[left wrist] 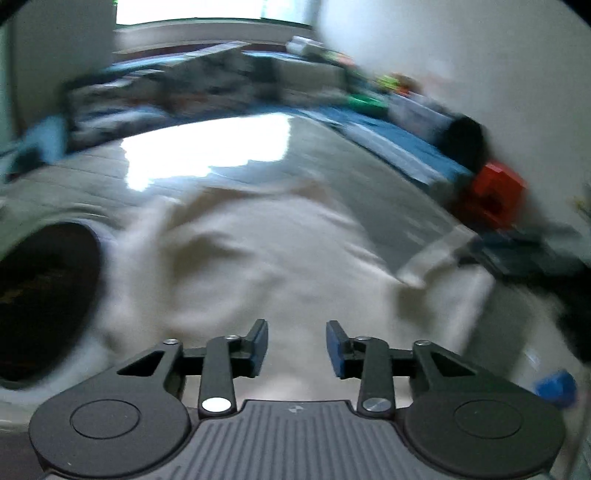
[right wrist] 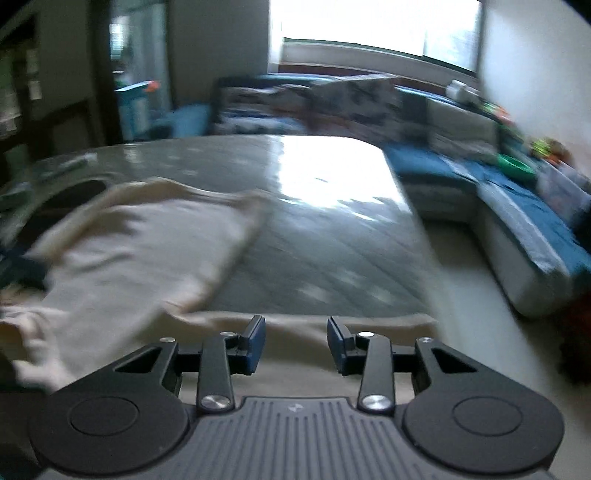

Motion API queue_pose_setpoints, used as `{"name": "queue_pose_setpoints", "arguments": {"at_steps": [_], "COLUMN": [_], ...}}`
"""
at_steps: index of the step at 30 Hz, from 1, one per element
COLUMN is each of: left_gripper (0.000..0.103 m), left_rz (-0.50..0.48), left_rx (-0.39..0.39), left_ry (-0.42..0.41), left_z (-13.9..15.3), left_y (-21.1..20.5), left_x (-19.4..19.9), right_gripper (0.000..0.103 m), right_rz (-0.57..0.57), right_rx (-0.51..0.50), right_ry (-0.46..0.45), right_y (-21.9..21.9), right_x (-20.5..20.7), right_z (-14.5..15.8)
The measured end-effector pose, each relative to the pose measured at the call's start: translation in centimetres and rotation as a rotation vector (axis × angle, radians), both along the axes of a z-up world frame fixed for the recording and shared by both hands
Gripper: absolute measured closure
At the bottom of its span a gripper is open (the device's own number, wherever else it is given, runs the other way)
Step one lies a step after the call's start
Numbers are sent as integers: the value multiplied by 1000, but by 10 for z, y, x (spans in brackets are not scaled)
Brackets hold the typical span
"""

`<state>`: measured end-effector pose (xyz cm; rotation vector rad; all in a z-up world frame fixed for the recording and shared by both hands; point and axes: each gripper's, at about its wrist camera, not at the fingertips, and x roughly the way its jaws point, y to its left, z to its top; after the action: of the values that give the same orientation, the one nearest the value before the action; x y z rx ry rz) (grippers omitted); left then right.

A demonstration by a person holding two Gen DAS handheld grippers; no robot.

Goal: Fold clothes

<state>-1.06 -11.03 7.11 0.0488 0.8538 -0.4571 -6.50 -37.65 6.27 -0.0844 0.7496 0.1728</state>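
Closest to my left lens, the left gripper (left wrist: 296, 347) hangs with its blue pads (left wrist: 260, 345) spread apart and nothing between them, directly above the cream garment (left wrist: 258, 258). That garment lies rumpled on the glossy grey table (left wrist: 351, 173), and I take the table as my reference for everything else. On the table's left side, touching the cloth's edge, I see a dark round basin (left wrist: 44, 306), its contents too blurred to name. Beyond the table's right edge sits a red box (left wrist: 495, 192), and farther back a blue-covered couch (left wrist: 399, 140) runs along the wall.

From my right lens, the right gripper (right wrist: 296, 345) also has its fingers parted and empty, poised over a near strip of the same cream garment (right wrist: 122, 251), which drapes along the table's near edge (right wrist: 314, 229); the main body of cloth spreads over the table's left part. The blue couch (right wrist: 517, 192) stands off the table's right side, and a bright window (right wrist: 369, 26) glares behind its far end. Both views are smeared, so I can't make out finer creases.
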Motion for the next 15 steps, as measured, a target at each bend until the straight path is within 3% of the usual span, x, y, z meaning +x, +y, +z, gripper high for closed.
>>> {"name": "queue_pose_setpoints", "arguments": {"at_steps": [3, 9, 15], "left_gripper": [59, 57, 59], "left_rz": [144, 335, 357], "left_rx": [32, 60, 63], "left_ry": [-31, -39, -7], "left_z": [9, 2, -21], "left_y": [22, 52, 51], "left_x": [30, 102, 148], "right_gripper": [65, 65, 65], "right_rz": [99, 209, 251], "right_rx": [21, 41, 37], "right_ry": [-18, 2, 36], "right_y": [30, 71, 86], "right_x": [7, 22, 27], "right_z": [3, -4, -16]}}
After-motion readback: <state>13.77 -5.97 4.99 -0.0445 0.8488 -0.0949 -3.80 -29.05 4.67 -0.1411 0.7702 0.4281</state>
